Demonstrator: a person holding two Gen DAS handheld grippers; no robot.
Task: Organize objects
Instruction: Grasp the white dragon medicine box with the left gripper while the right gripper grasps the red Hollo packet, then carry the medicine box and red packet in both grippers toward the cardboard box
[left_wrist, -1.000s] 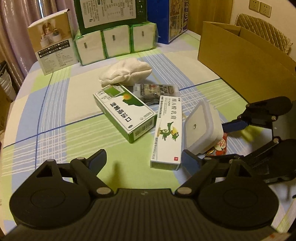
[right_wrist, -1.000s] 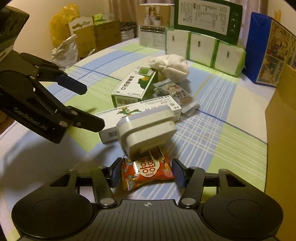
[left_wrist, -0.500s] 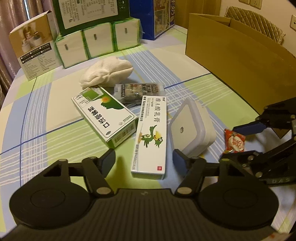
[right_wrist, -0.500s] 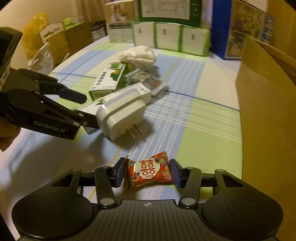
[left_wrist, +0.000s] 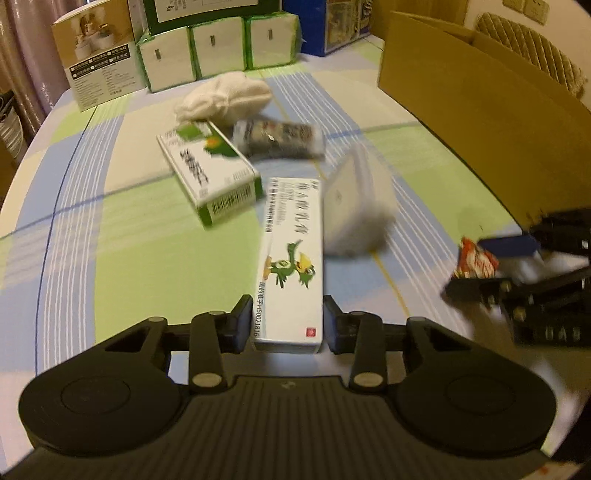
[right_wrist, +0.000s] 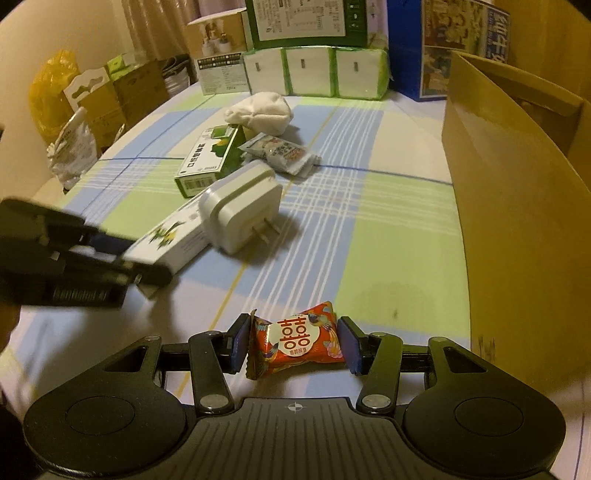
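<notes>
One cardboard box (right_wrist: 517, 206) stands at my three o'clock, largest of all. On the checked tablecloth (right_wrist: 399, 206) lie two cartons: the green medicine box (left_wrist: 210, 173) at eleven o'clock and the long white ointment box (left_wrist: 291, 258) dead ahead, plus one white plug adapter (right_wrist: 240, 206), one cloth bundle (right_wrist: 258, 110) and one snack sachet (right_wrist: 280, 151). My left gripper (left_wrist: 288, 325) brackets the ointment box's near end, jaws touching its sides. My right gripper (right_wrist: 293, 343) is clamped on one red candy packet (right_wrist: 295, 339).
</notes>
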